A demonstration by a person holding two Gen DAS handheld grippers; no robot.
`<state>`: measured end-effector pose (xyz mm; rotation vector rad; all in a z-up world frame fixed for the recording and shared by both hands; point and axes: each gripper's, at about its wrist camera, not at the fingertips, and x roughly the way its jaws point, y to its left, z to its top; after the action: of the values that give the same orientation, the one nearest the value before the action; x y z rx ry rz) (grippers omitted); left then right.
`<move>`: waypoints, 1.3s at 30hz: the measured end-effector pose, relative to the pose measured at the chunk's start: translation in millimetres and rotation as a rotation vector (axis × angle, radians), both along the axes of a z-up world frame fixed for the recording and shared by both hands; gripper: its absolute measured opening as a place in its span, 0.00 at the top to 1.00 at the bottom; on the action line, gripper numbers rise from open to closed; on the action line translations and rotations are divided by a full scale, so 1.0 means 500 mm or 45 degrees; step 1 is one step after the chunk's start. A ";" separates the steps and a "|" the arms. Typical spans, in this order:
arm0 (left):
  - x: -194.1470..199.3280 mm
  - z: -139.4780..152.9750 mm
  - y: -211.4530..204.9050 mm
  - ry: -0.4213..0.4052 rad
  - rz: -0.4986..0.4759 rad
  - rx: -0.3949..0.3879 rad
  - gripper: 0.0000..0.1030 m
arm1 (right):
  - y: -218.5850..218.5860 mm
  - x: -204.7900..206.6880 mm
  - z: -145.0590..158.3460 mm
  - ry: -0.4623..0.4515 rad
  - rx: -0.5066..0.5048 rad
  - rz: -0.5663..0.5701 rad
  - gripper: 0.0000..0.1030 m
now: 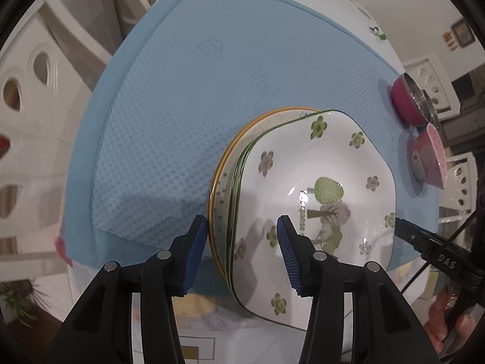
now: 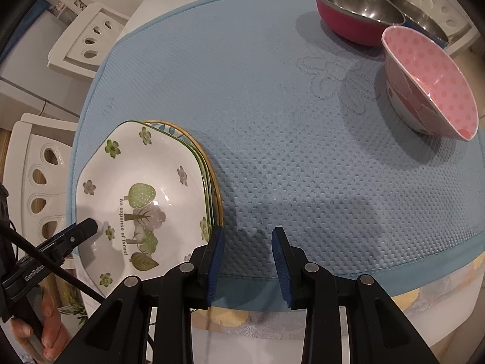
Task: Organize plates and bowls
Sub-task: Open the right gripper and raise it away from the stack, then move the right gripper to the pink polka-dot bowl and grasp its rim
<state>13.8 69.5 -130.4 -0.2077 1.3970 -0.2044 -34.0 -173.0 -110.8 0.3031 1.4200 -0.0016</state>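
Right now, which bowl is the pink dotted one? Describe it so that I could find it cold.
On the blue mat, look to the far right corner, where three bowls cluster. The pink dotted bowl is the nearest of them, in front of the magenta steel bowl. Its inside is pink with darker dots; its neighbours are bare metal inside.

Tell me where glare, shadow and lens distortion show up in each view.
Left wrist view: a bright highlight in the floral plate well, a shadow band on the blue mat, edges bowed by fisheye. Right wrist view: glints inside the steel bowl; the tongs shade the mat.
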 end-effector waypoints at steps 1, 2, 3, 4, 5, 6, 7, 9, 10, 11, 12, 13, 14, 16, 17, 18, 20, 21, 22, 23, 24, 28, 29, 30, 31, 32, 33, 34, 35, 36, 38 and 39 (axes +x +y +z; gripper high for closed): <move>-0.002 -0.001 0.001 0.000 0.004 -0.010 0.56 | 0.006 0.001 0.001 -0.005 -0.016 0.006 0.69; -0.003 0.000 0.002 -0.006 0.005 -0.018 0.56 | 0.010 0.003 0.001 -0.010 -0.024 0.009 0.69; -0.003 -0.001 0.001 -0.011 0.006 -0.020 0.56 | 0.016 0.007 0.002 -0.017 -0.028 0.011 0.69; -0.004 -0.002 0.000 -0.015 0.008 -0.020 0.56 | 0.021 0.010 0.001 -0.023 -0.024 0.007 0.69; -0.004 -0.002 -0.001 -0.021 0.010 -0.017 0.56 | 0.025 0.014 -0.001 -0.027 -0.020 0.001 0.69; -0.005 -0.003 -0.004 -0.032 0.012 -0.012 0.56 | 0.031 0.018 -0.005 -0.027 -0.017 -0.002 0.69; -0.004 -0.004 -0.007 -0.042 0.012 -0.005 0.56 | 0.038 0.024 -0.009 -0.025 -0.025 -0.004 0.70; -0.004 -0.002 -0.014 -0.067 0.006 0.021 0.56 | 0.040 0.029 -0.012 -0.030 -0.036 -0.013 0.70; -0.003 -0.002 -0.016 -0.068 0.007 0.029 0.56 | 0.037 0.029 -0.013 -0.030 -0.019 -0.023 0.70; -0.003 -0.001 -0.015 -0.070 0.012 0.027 0.56 | 0.034 0.029 -0.014 -0.028 -0.001 -0.033 0.70; -0.003 -0.001 -0.014 -0.072 0.019 0.019 0.56 | 0.028 0.028 -0.015 -0.025 0.026 -0.046 0.70; -0.004 0.000 -0.011 -0.074 0.026 0.008 0.56 | 0.021 0.025 -0.016 -0.021 0.053 -0.060 0.70; -0.005 0.002 -0.006 -0.078 0.036 -0.004 0.56 | 0.017 0.022 -0.015 -0.019 0.069 -0.067 0.70; -0.008 0.014 0.006 -0.105 0.071 -0.037 0.56 | 0.008 0.013 -0.011 -0.021 0.088 -0.076 0.70; -0.010 0.024 0.012 -0.127 0.087 -0.048 0.56 | 0.006 0.008 -0.006 -0.027 0.091 -0.076 0.70; -0.014 0.040 0.022 -0.158 0.100 -0.054 0.56 | 0.004 0.004 -0.001 -0.035 0.094 -0.072 0.70; -0.013 0.071 0.024 -0.220 0.106 -0.070 0.56 | -0.001 -0.008 0.013 -0.054 0.099 -0.060 0.70; -0.011 0.088 0.022 -0.253 0.104 -0.084 0.56 | -0.004 -0.013 0.020 -0.063 0.099 -0.057 0.70; -0.010 0.101 0.018 -0.276 0.097 -0.095 0.56 | -0.008 -0.018 0.026 -0.070 0.100 -0.056 0.70; -0.008 0.115 0.012 -0.301 0.087 -0.107 0.56 | -0.014 -0.022 0.033 -0.077 0.104 -0.058 0.70; -0.004 0.135 -0.002 -0.335 0.065 -0.123 0.56 | -0.020 -0.027 0.040 -0.088 0.111 -0.065 0.70; 0.008 0.178 -0.067 -0.399 -0.019 -0.149 0.56 | -0.057 -0.045 0.067 -0.137 0.134 -0.104 0.70; 0.011 0.187 -0.092 -0.406 -0.043 -0.157 0.55 | -0.067 -0.048 0.072 -0.148 0.140 -0.109 0.70; 0.012 0.193 -0.104 -0.408 -0.056 -0.163 0.55 | -0.081 -0.051 0.080 -0.165 0.151 -0.114 0.70; 0.013 0.199 -0.127 -0.409 -0.078 -0.169 0.55 | -0.092 -0.054 0.086 -0.176 0.160 -0.118 0.70; 0.014 0.203 -0.143 -0.410 -0.095 -0.170 0.53 | -0.101 -0.053 0.092 -0.189 0.172 -0.121 0.70; 0.014 0.206 -0.162 -0.414 -0.113 -0.169 0.53 | -0.111 -0.052 0.099 -0.208 0.185 -0.119 0.70; 0.011 0.211 -0.187 -0.415 -0.127 -0.163 0.53 | -0.125 -0.052 0.109 -0.227 0.192 -0.112 0.70; 0.012 0.212 -0.202 -0.412 -0.135 -0.164 0.52 | -0.139 -0.056 0.117 -0.242 0.194 -0.109 0.69; 0.015 0.213 -0.232 -0.401 -0.150 -0.173 0.47 | -0.157 -0.061 0.129 -0.267 0.198 -0.106 0.67; 0.021 0.212 -0.273 -0.387 -0.165 -0.180 0.43 | -0.190 -0.069 0.146 -0.303 0.199 -0.109 0.54; 0.024 0.211 -0.297 -0.378 -0.174 -0.184 0.43 | -0.211 -0.073 0.154 -0.325 0.198 -0.116 0.47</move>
<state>25.6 -79.2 -24.8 -0.1924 1.1019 -0.4332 -70.4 -278.7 -33.9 0.4796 1.1541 0.0709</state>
